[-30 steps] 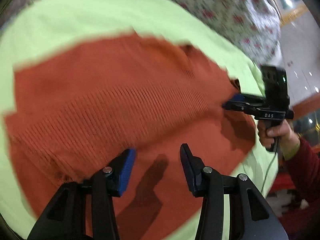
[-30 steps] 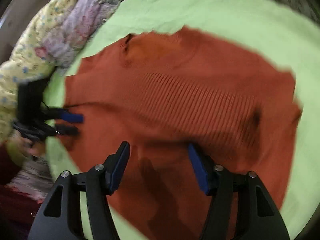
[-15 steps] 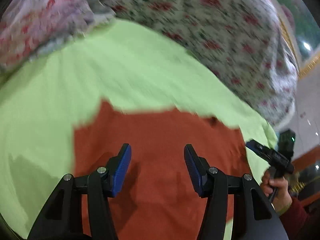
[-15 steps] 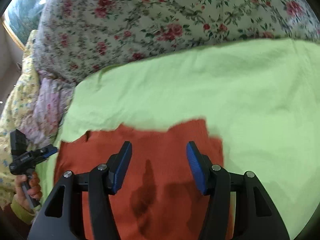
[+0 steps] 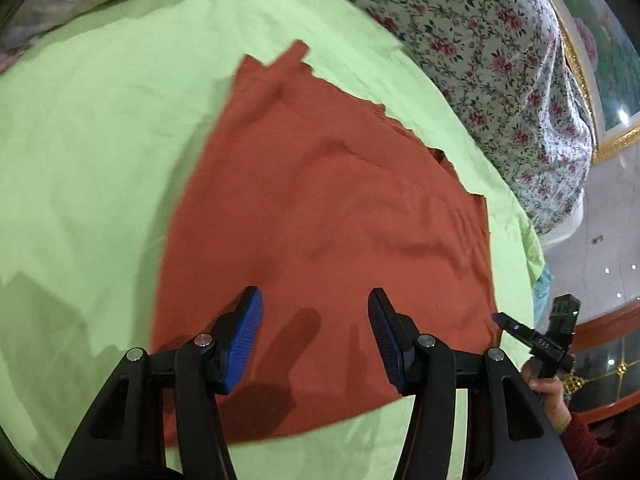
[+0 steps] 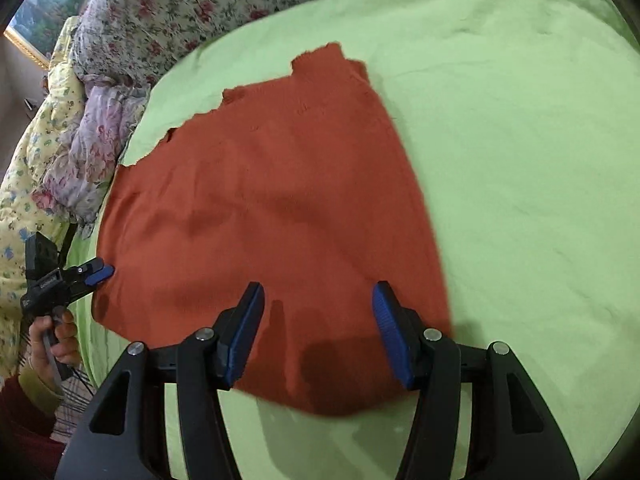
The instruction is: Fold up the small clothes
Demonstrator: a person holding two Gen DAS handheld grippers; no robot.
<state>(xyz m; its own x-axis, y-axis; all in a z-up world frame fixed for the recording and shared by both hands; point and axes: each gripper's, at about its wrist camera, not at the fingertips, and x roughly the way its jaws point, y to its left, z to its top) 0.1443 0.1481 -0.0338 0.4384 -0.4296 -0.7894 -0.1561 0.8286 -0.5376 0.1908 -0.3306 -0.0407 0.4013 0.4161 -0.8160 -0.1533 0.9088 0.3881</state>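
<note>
My rust-orange knit top [image 5: 320,220] lies folded over once, fairly flat, on the green sheet [image 5: 100,140] of the bed. My left claw [image 5: 316,330] and right claw [image 6: 318,328] hover spread, empty. More folds probably remain.

You are working in bright, even light. Both tools are casting soft shadows onto the sweater [image 5: 328,216] and the sheet [image 6: 520,160]. The fisheye is bending everything toward dark corners. The sweater's side edges are smearing slightly; small lamp glints are showing on the floor [image 5: 608,248].
</note>
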